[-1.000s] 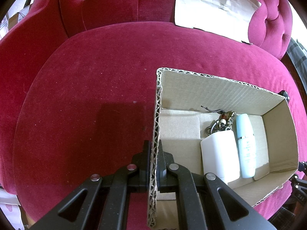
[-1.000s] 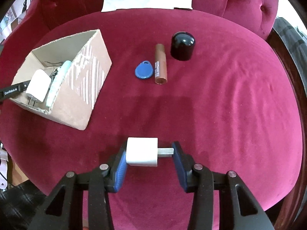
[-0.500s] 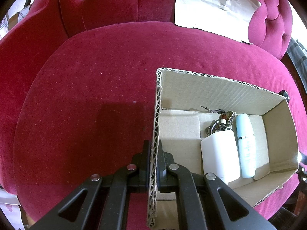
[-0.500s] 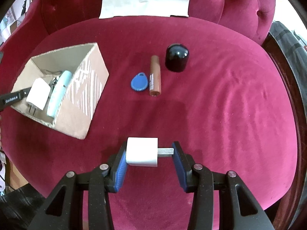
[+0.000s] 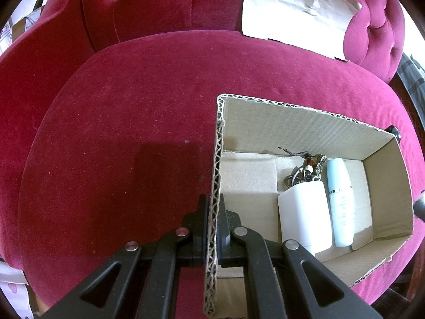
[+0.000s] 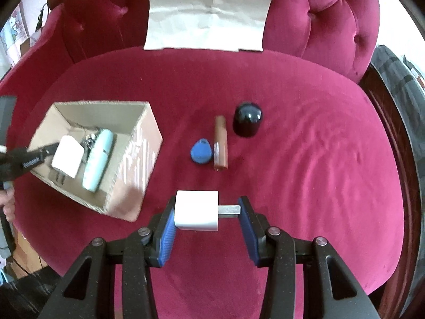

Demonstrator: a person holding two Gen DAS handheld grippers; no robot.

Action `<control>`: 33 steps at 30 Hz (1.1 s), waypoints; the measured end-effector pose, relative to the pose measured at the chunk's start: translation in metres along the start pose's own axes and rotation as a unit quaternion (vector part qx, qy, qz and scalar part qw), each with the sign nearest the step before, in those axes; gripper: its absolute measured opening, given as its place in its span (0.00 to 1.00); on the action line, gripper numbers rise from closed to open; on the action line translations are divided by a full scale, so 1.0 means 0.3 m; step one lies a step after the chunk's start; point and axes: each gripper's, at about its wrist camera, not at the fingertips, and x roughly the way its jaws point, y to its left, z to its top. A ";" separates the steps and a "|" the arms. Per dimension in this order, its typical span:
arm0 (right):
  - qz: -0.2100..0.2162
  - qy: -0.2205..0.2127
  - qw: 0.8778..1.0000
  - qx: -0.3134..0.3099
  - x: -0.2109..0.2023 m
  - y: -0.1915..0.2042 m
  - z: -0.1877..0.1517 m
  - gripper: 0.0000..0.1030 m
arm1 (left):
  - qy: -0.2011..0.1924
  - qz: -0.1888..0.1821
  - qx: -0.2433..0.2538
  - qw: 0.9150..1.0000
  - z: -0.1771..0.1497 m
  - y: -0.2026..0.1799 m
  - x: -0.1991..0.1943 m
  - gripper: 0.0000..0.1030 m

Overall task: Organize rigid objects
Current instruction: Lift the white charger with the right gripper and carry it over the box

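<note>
My right gripper (image 6: 208, 210) is shut on a white plug adapter (image 6: 196, 210), its metal prongs against the right pad, held above the red velvet seat. To its left stands the cardboard box (image 6: 138, 159). My left gripper (image 5: 212, 212) is shut on the box's near wall (image 5: 216, 175). Inside lie a white charger (image 5: 304, 212), a pale blue bottle (image 5: 341, 199) and a bunch of keys (image 5: 305, 170). On the seat beyond lie a blue key fob (image 6: 202, 154), a brown tube (image 6: 221, 143) and a black dome-shaped cap (image 6: 247, 119).
The round seat cushion (image 6: 305, 172) is ringed by a tufted red backrest (image 6: 332, 21), with a sheet of brown paper (image 6: 209, 13) leaning on it. A hand (image 6: 6, 204) shows at the left edge of the right wrist view. A dark wooden edge (image 6: 398, 146) runs on the right.
My right gripper has risen with the white adapter, so the box and small items appear farther and lower in its view. The left gripper and the box have not moved.
</note>
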 end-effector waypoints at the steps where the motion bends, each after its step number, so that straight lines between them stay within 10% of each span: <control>1: 0.000 -0.006 1.000 0.000 -0.011 0.008 0.010 0.46 | 0.000 0.000 0.000 1.000 0.000 0.000 0.000 0.04; 33: 0.053 -0.065 0.996 -0.014 -0.071 0.248 0.188 0.46 | -0.002 -0.003 0.000 1.000 0.001 0.006 -0.008 0.04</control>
